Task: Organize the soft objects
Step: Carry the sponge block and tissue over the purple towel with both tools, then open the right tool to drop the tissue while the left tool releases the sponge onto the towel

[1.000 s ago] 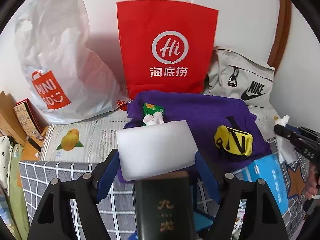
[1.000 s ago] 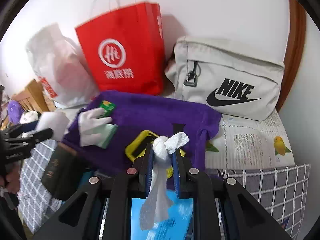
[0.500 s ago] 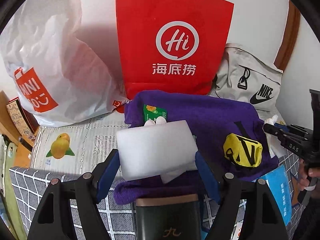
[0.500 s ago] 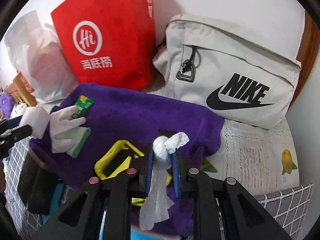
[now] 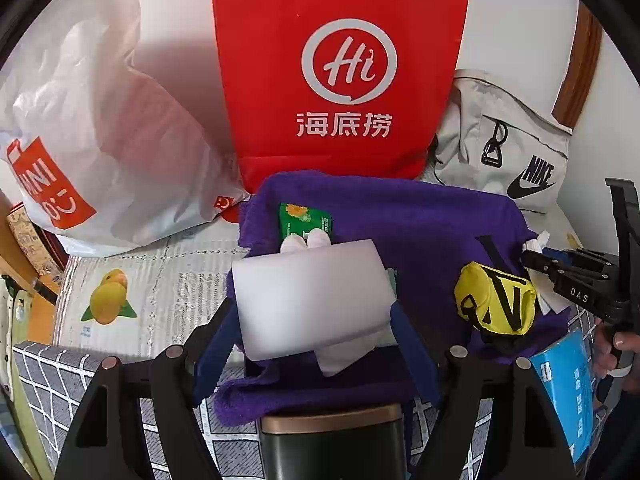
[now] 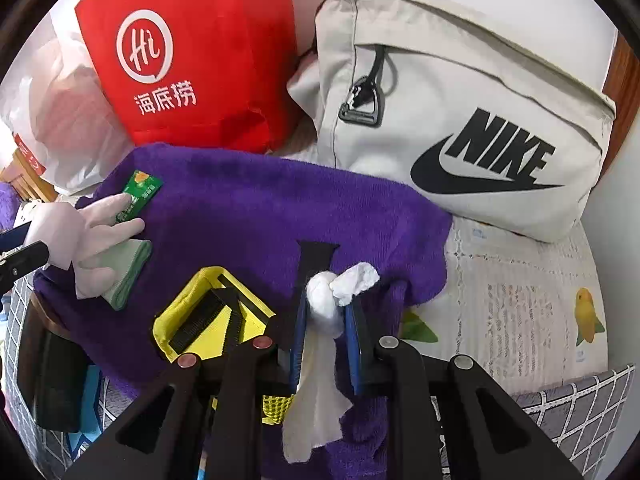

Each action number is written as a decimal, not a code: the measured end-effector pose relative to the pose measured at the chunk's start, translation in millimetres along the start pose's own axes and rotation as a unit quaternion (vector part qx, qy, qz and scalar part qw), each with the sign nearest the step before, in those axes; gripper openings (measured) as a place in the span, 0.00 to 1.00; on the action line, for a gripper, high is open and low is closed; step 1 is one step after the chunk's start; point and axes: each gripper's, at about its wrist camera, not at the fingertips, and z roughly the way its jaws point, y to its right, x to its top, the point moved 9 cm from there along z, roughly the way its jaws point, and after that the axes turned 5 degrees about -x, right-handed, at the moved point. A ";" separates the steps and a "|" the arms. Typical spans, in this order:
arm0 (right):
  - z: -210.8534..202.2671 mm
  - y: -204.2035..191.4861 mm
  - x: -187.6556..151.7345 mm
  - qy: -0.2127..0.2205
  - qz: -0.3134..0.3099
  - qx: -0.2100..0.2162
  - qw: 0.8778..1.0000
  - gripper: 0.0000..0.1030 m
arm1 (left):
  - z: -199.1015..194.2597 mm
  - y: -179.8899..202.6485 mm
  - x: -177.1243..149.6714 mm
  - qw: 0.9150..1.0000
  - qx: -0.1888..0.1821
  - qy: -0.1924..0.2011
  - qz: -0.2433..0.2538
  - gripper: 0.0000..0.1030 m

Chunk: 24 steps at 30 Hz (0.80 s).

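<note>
My left gripper (image 5: pixel 312 320) is shut on a white foam block (image 5: pixel 312 296), held just above the near left part of a purple towel (image 5: pixel 400 216). Behind the block lie a white glove (image 5: pixel 308 240) and a green packet (image 5: pixel 304 216). My right gripper (image 6: pixel 326 312) is shut on a knotted white tissue (image 6: pixel 324 304) whose tail hangs down between the fingers, over the same purple towel (image 6: pixel 260 208). A yellow pouch (image 6: pixel 208 316) with black straps lies on the towel just left of it. The glove (image 6: pixel 88 236) rests on a pale green cloth (image 6: pixel 128 276).
A red paper bag (image 5: pixel 340 80), a white plastic bag (image 5: pixel 100 140) and a grey Nike bag (image 6: pixel 460 120) stand against the wall behind the towel. A dark box (image 5: pixel 332 440) and a blue packet (image 5: pixel 568 380) lie near the front, on a checked cover.
Both grippers have come forward and down toward the purple towel, so the bags look larger. Each keeps its hold: the left on the foam block, the right on the tissue.
</note>
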 end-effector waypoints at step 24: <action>-62.5 -2.9 -12.9 0.042 -0.002 0.014 0.999 0.46 | 30.8 58.6 9.2 0.997 -0.031 -0.028 0.065 0.74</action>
